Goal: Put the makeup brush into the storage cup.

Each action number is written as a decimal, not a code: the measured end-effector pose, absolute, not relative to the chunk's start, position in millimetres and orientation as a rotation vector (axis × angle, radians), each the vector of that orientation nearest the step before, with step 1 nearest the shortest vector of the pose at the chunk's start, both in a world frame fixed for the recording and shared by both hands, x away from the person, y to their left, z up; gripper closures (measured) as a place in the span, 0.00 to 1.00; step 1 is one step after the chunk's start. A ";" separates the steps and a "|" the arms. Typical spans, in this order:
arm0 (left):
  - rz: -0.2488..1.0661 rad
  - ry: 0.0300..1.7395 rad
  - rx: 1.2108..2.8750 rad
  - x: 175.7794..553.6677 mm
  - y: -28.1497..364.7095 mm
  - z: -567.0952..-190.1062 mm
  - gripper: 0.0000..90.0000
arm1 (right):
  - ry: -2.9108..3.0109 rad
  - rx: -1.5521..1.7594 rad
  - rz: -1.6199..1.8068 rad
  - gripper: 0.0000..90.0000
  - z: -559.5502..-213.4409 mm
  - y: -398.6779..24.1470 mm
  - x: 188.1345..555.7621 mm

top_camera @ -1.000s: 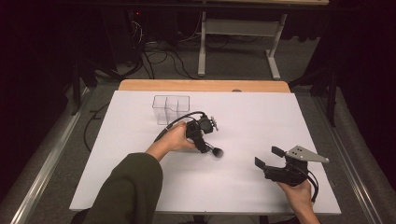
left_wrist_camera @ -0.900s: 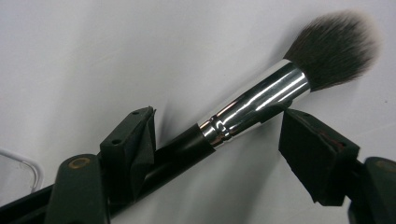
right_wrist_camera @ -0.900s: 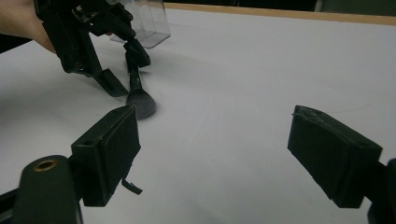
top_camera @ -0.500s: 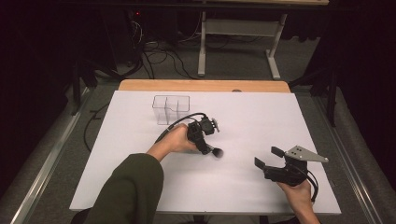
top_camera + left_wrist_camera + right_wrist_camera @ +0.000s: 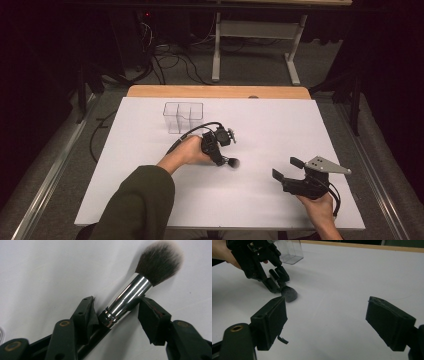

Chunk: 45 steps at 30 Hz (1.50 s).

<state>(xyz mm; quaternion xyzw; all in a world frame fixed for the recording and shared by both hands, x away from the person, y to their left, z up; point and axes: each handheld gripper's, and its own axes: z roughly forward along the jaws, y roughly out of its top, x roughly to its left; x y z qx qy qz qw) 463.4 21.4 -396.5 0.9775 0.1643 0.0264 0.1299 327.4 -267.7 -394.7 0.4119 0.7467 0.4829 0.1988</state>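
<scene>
Brush (image 5: 231, 162) on table (image 5: 280, 125), organiser (image 5: 183, 117) behind-left.

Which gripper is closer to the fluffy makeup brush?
Left. The left gripper has just been closing around the makeup brush, its jaws at the silver collar. The right gripper waits open, off to the brush's right.

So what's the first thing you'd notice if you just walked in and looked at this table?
Probably the fluffy makeup brush lying near the middle of the white table, with the left gripper around its shiny silver collar; the gripper's jaws have just been closing on it and both pads seem to touch it. Next, the clear plastic box standing behind it toward the far edge. At the near right, the right gripper is wide open with nothing in it.
</scene>
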 end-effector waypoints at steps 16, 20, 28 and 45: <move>0.062 0.427 2.863 456.7 18.6 -395.3 0.70 | 2.088 1.147 1.354 0.21 -394.4 -266.9 326.6; 0.055 0.424 2.865 456.0 18.3 -395.4 0.72 | 2.089 1.149 1.353 0.21 -394.5 -266.8 326.7; 0.048 0.450 2.894 453.9 14.5 -394.8 0.75 | 2.096 1.147 1.349 0.20 -394.8 -265.8 326.7; 0.039 0.546 2.947 452.9 5.4 -393.8 0.78 | 2.104 1.145 1.347 0.21 -395.3 -263.9 326.3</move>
